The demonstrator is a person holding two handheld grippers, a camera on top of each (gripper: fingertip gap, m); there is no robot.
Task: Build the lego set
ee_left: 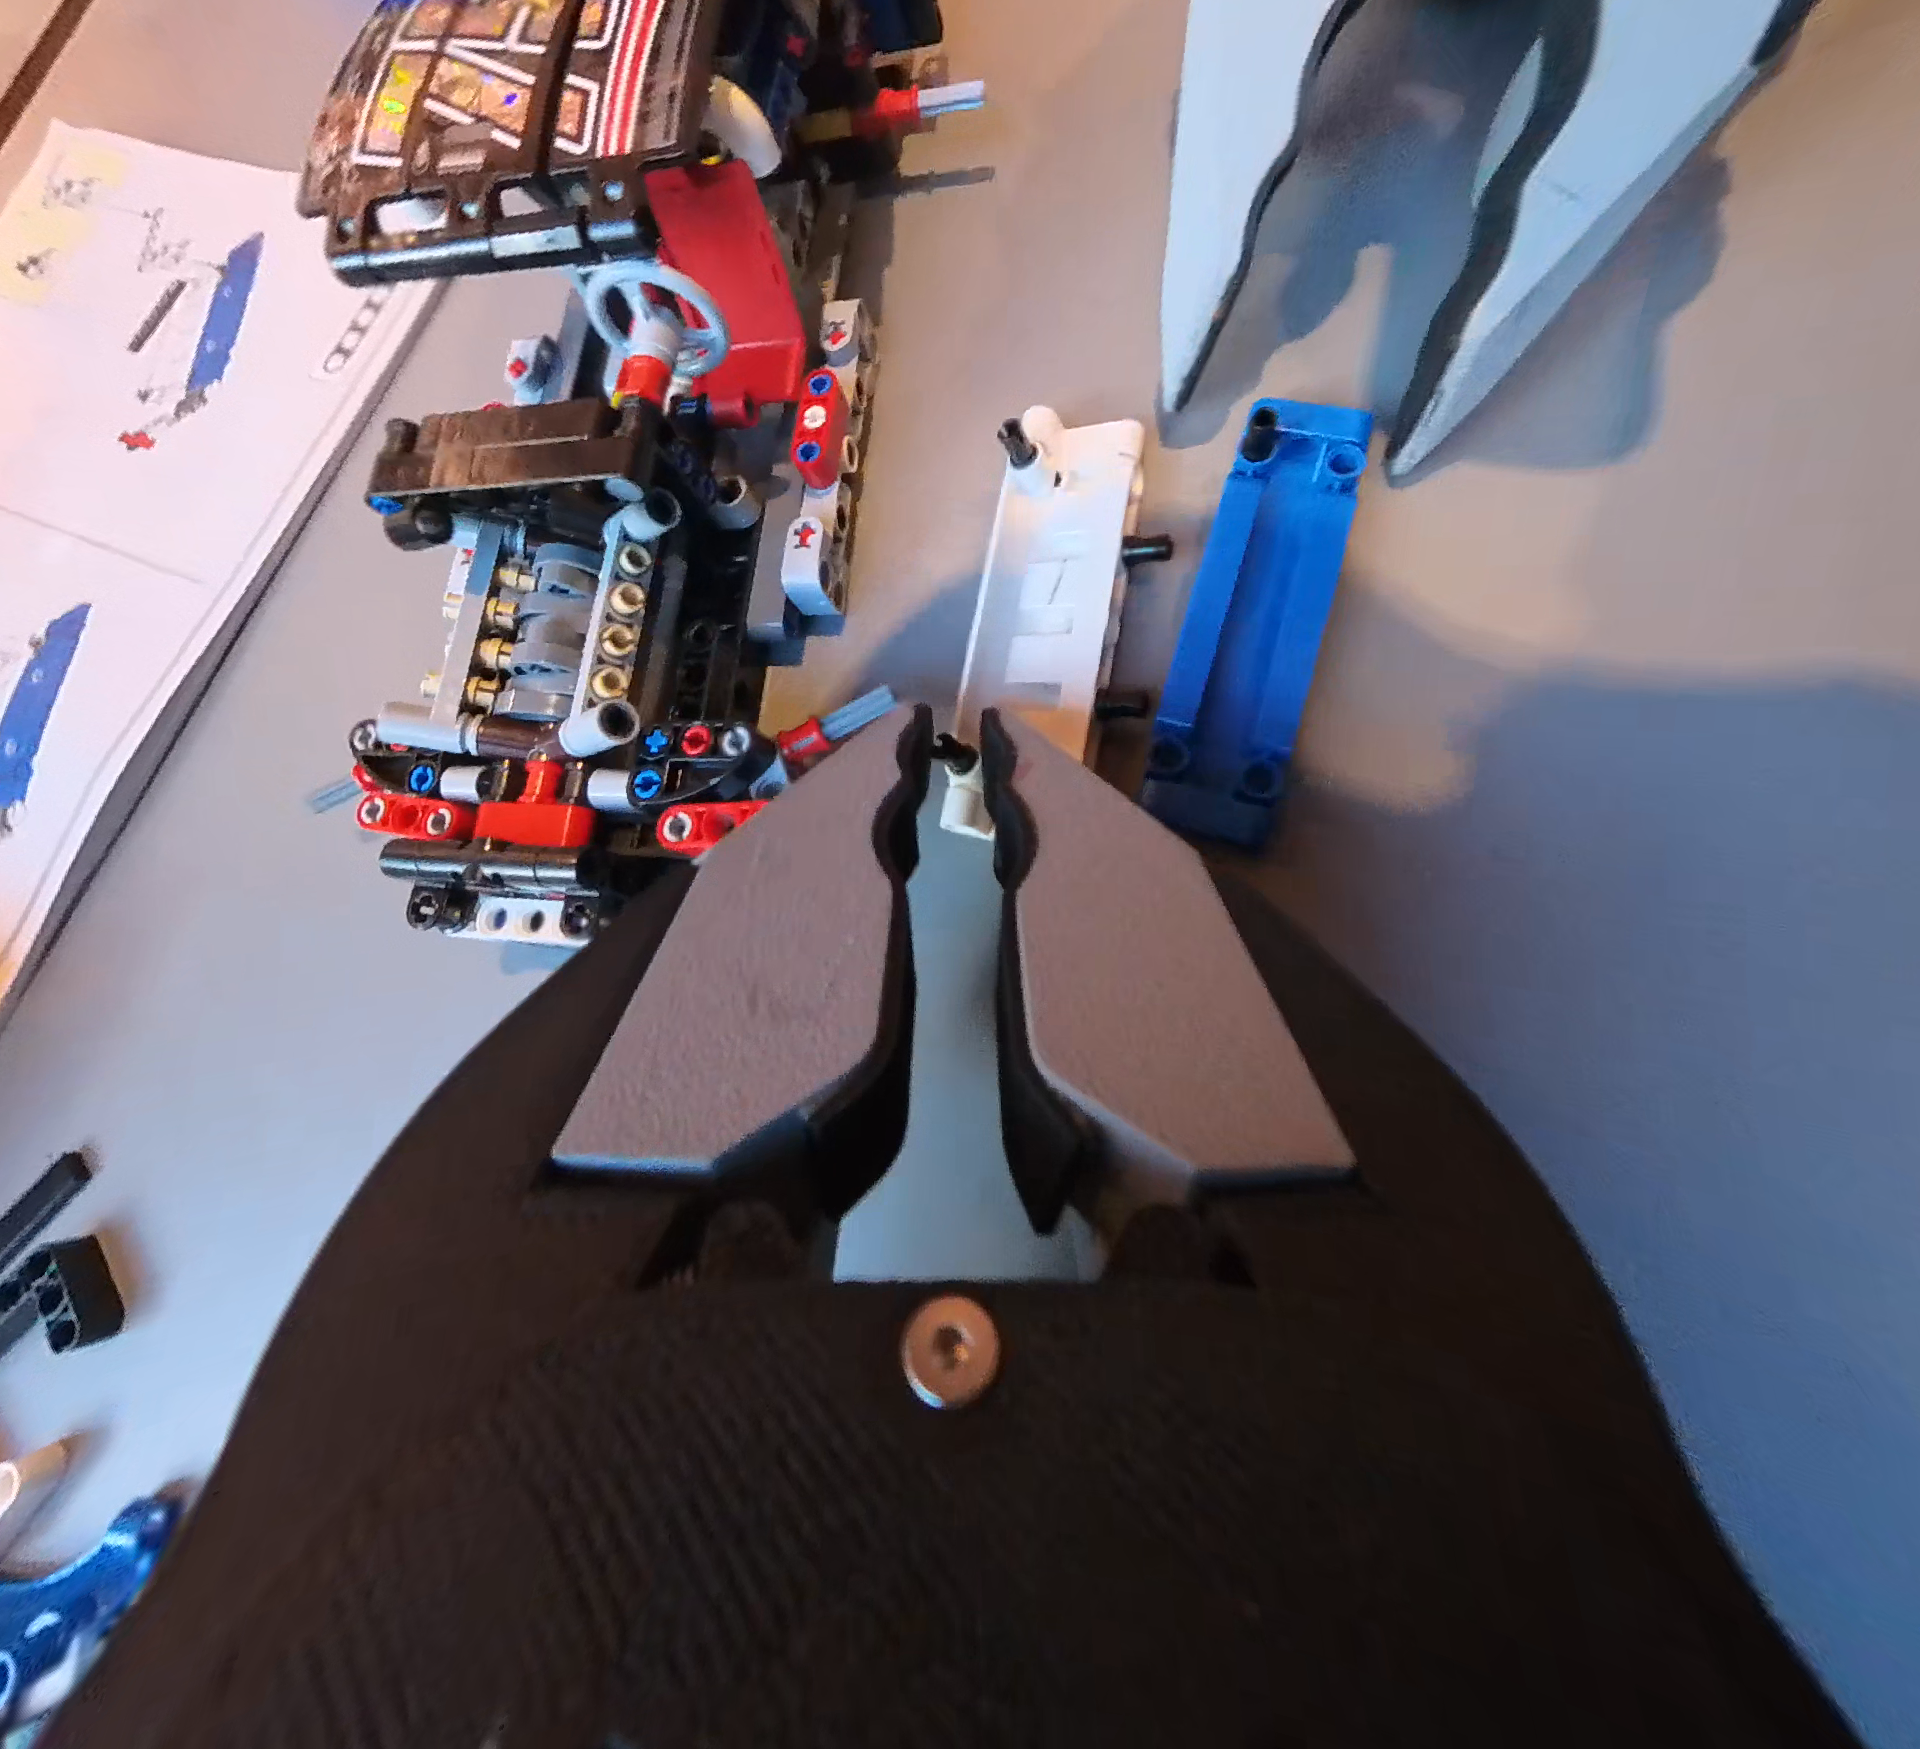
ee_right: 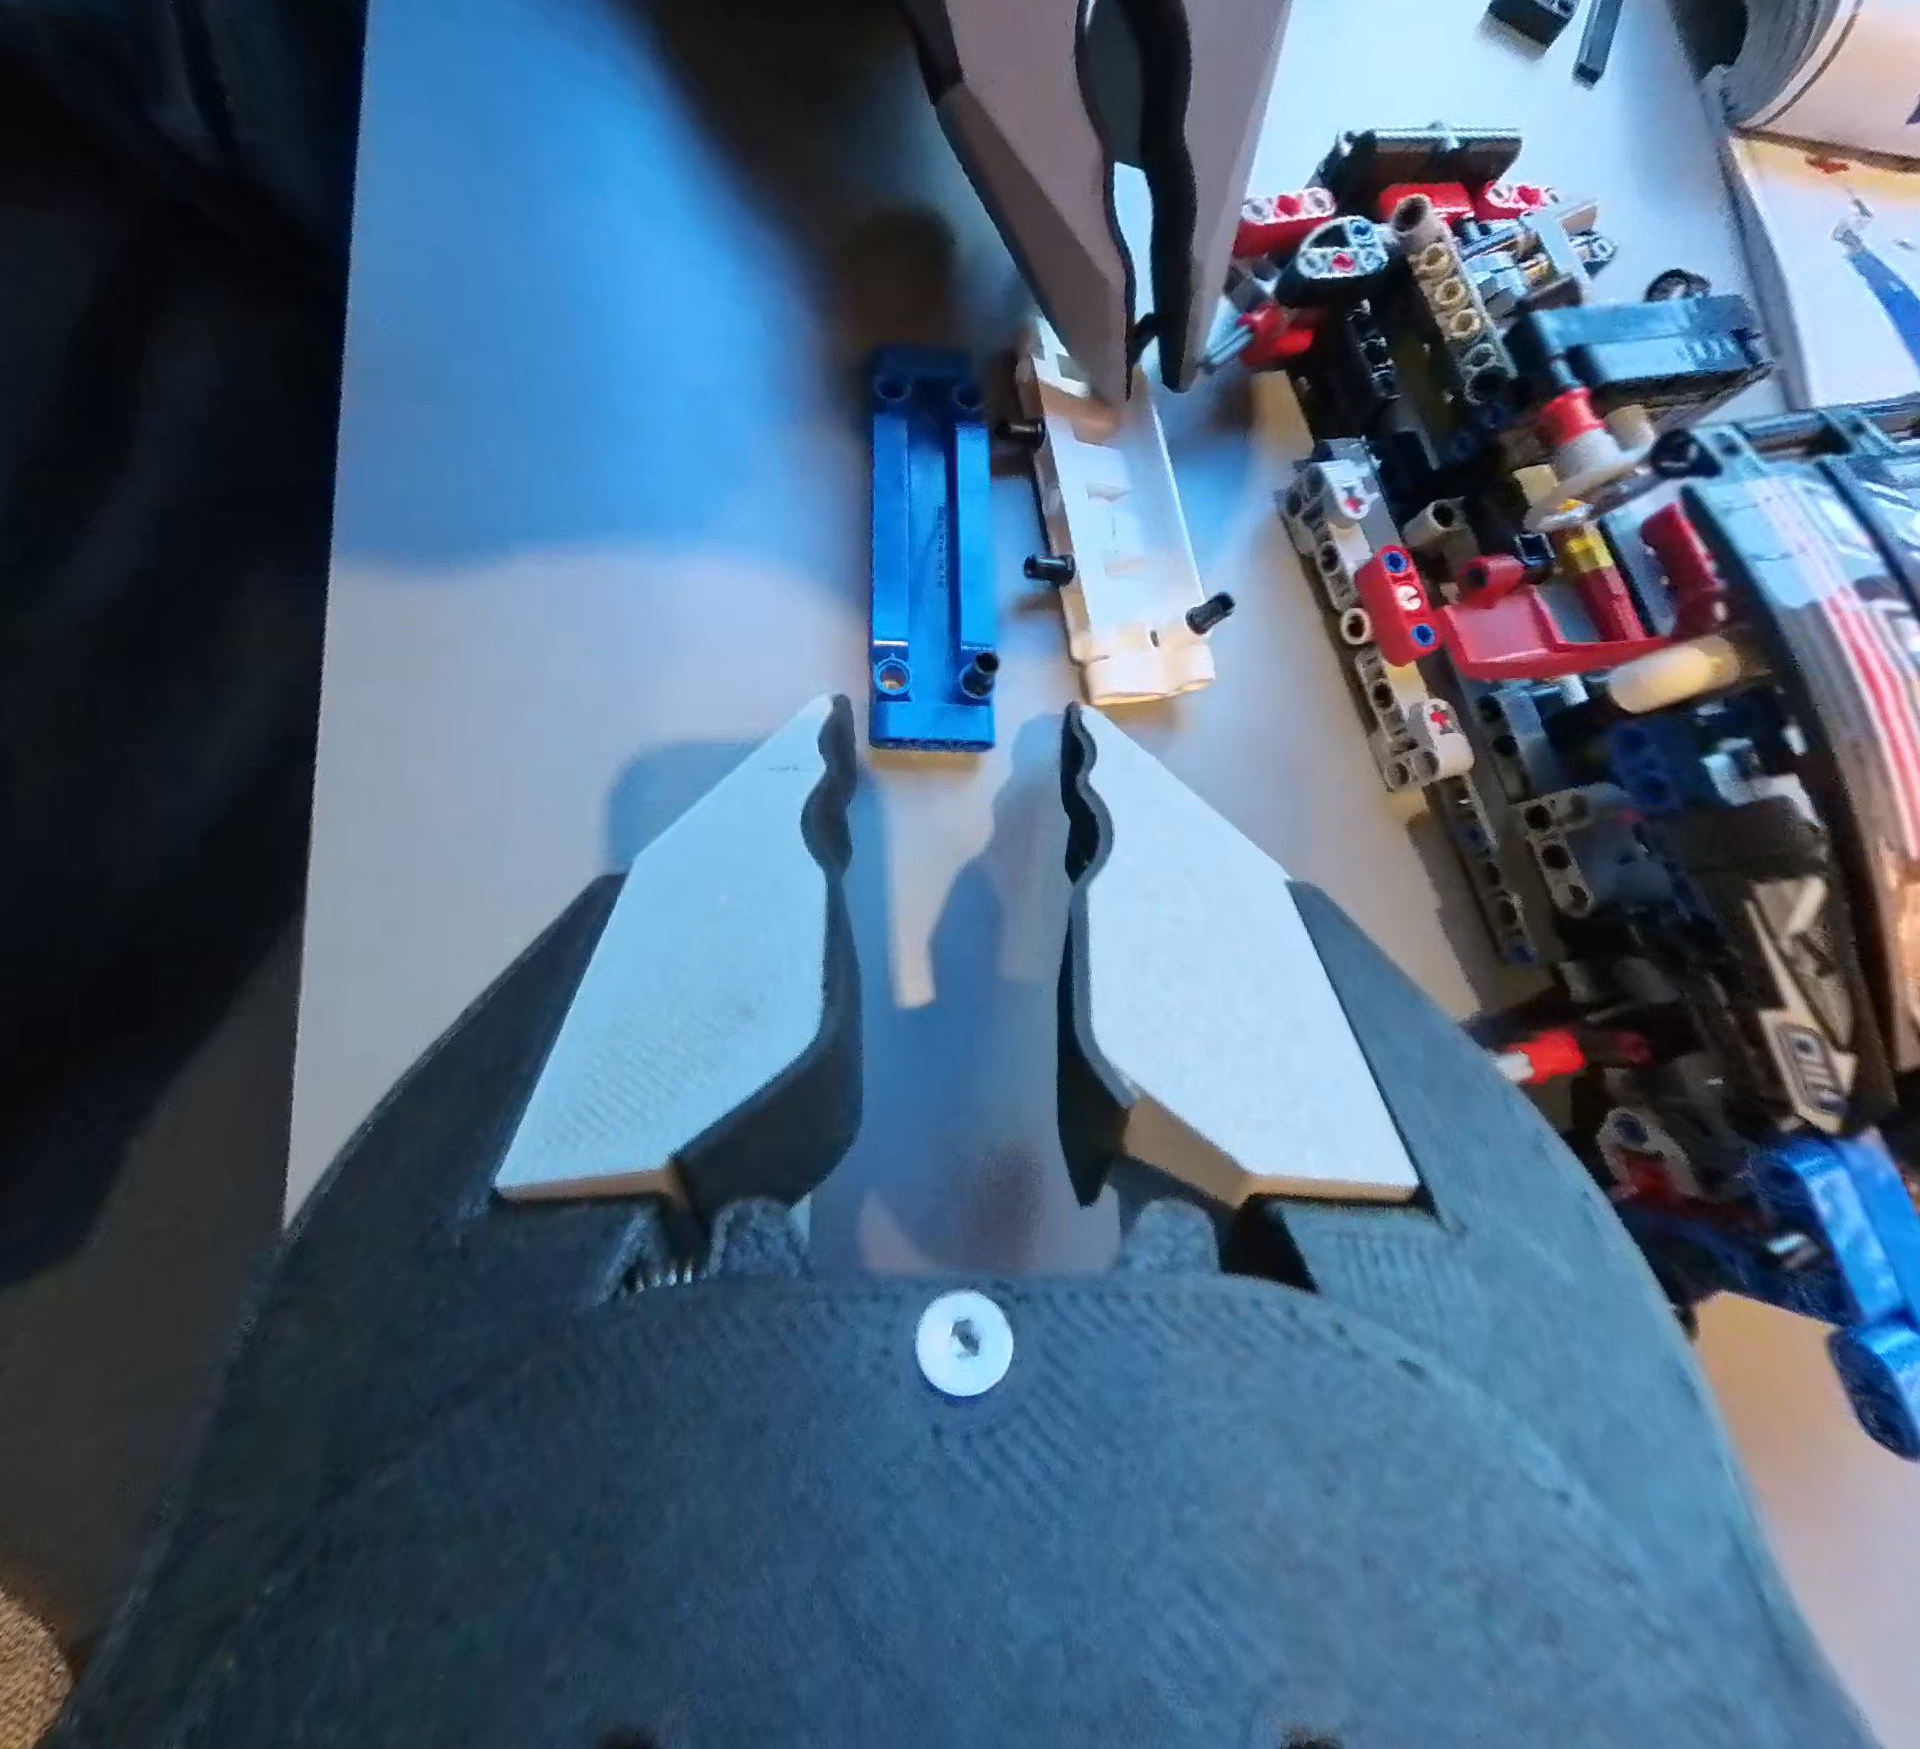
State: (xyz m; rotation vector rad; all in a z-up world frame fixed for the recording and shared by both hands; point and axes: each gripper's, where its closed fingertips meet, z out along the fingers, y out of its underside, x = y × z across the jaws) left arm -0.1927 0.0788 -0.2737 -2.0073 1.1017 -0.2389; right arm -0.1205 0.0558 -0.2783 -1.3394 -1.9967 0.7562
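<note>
Beside blue panel (ee_right: 932, 556), white panel (ee_right: 1127, 546).

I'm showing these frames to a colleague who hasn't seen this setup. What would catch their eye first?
Probably the half-built lego car, with its patterned dark hood, red seat and exposed engine, lying left of the grippers. Next, the blue panel and white panel lying side by side on the table. The left gripper pinches the white panel's end; the right gripper sits open beside the blue one.

Lego car and two loose panels on the surface

The part-built car (ee_left: 623, 494), black, red and blue, lies beside a flat white panel (ee_left: 1060, 577) with black pins; a blue panel (ee_left: 1257, 619) lies parallel just beyond it.
</note>
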